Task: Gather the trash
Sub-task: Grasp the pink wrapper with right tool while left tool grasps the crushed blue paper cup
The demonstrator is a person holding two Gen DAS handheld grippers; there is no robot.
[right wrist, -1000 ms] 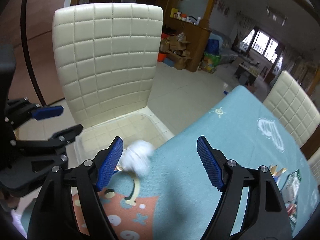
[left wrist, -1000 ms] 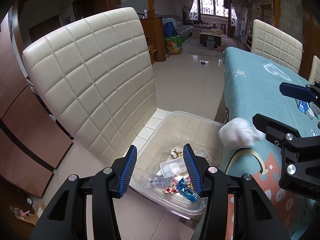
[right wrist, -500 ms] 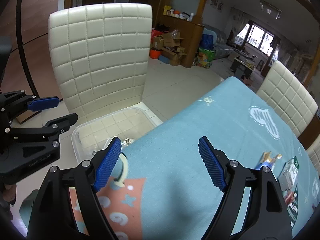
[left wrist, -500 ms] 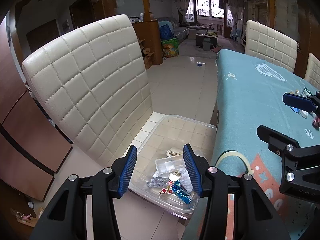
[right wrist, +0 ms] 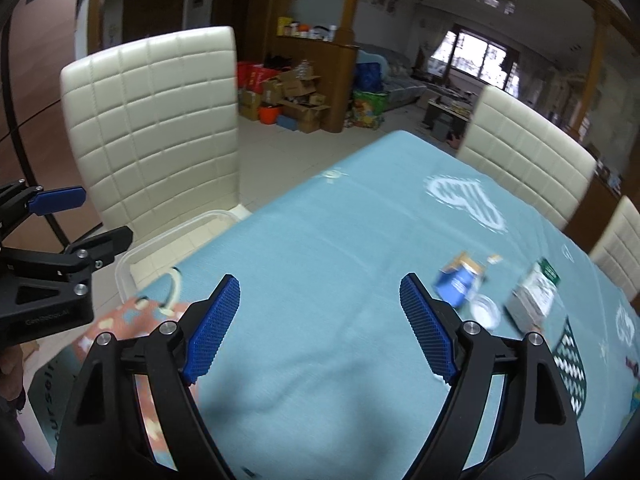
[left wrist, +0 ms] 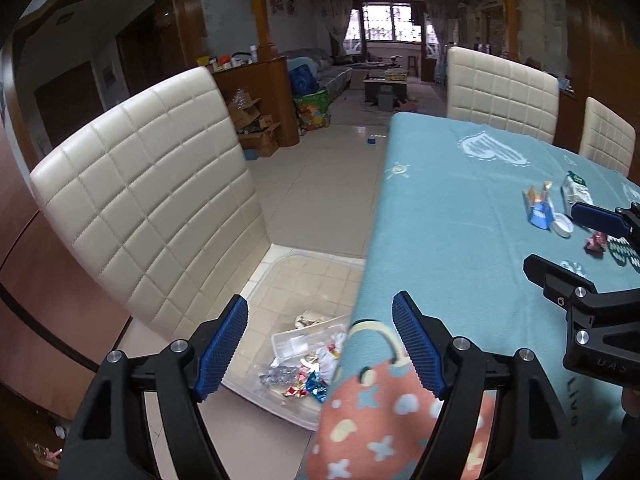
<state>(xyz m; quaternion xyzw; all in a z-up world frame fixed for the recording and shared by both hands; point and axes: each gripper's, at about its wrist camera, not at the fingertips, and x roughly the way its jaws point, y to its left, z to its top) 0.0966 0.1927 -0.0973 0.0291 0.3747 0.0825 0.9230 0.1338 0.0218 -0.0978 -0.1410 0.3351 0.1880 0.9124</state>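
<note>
The trash is in two places. Wrappers [left wrist: 304,376] and a clear tray lie in the near corner of a clear bin [left wrist: 304,280] on the chair [left wrist: 152,216] seat, just off the surface's [left wrist: 460,240] left edge. More trash sits toward the surface's right edge: a blue packet [right wrist: 458,282], a white lid [right wrist: 485,309] touching it, a white-and-green carton [right wrist: 534,296] just beside (all blurred in the right view), and a small pink wrapper [left wrist: 595,241] near them.

The left hand-held gripper [left wrist: 320,344] hangs over the surface's left edge above the bin, jaws opening with nothing between them. The right hand-held gripper [right wrist: 320,324] hovers over bare blue cloth, jaws opening too and spread wide, empty, with the blue packet just past its right finger [right wrist: 424,328].
</note>
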